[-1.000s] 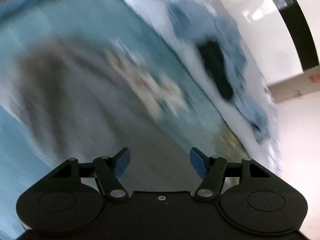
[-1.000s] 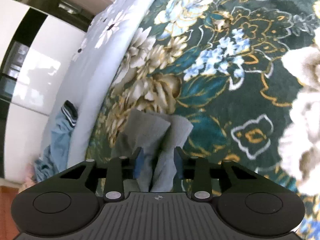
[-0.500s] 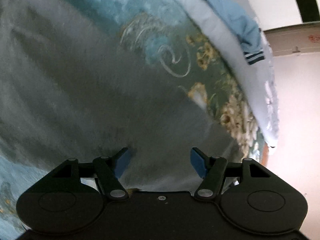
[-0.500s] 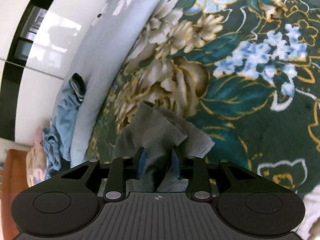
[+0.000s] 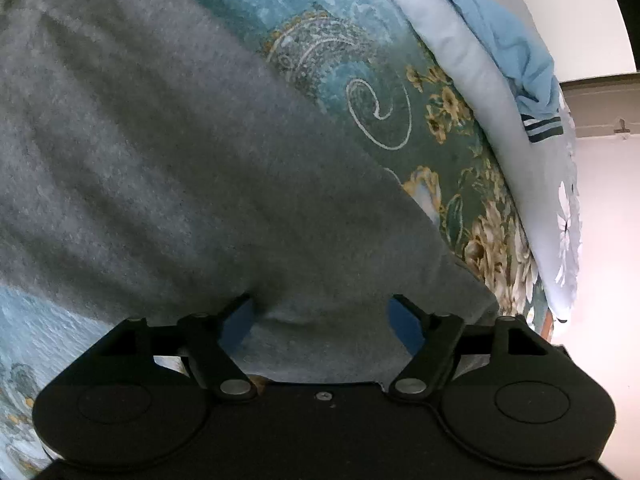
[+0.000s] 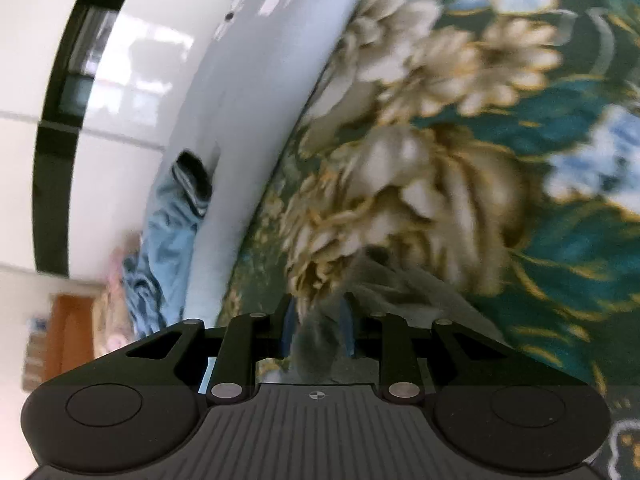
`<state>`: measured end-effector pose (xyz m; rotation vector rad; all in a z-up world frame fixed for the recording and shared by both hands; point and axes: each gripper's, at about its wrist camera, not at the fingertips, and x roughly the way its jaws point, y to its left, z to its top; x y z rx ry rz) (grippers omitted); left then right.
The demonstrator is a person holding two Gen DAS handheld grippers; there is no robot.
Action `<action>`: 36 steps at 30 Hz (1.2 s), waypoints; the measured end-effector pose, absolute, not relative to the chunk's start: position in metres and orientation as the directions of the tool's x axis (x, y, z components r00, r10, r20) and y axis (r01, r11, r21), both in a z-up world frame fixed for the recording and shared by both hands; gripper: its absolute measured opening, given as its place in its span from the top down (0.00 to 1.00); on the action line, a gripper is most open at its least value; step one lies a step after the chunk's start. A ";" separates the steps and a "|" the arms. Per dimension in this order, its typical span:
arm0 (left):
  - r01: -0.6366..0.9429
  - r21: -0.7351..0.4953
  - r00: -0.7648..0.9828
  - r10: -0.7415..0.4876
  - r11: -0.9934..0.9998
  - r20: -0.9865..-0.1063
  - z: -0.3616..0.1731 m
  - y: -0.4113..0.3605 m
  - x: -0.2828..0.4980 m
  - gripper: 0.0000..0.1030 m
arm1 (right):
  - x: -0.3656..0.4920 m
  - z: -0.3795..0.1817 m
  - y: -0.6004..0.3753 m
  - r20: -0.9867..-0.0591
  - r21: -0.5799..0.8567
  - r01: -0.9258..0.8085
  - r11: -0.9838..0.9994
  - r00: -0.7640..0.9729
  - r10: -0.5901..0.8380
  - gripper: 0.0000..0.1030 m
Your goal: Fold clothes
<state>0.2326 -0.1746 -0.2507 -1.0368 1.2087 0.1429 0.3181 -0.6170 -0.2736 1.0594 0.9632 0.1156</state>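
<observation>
A grey knit garment point(image 5: 168, 152) lies spread on the green floral bedspread point(image 5: 360, 80) and fills most of the left wrist view. My left gripper point(image 5: 322, 314) is open, low over the garment's near edge, with the cloth lying between its blue pads. My right gripper point(image 6: 318, 326) is shut on a bunched part of the same grey garment point(image 6: 384, 284), which trails off to the right over the bedspread point(image 6: 520, 160).
A pale blue quilt point(image 5: 480, 92) with white flowers lies along the bedspread's edge, also in the right wrist view point(image 6: 248, 120). A light blue garment point(image 5: 516, 48) with dark striped cuffs lies on it, also in the right wrist view point(image 6: 168, 232). White glossy wardrobe doors stand behind.
My left gripper swept over the bed and came down open onto the grey garment's edge. My right gripper, still shut on the grey cloth, moved closer to the bedspread and toward the quilt.
</observation>
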 end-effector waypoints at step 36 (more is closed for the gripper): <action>-0.605 -0.624 0.412 -0.476 0.495 -0.777 -0.258 -0.166 0.237 0.20 | 0.242 -0.269 -0.635 -0.628 0.773 0.479 0.417 0.669 0.397 0.94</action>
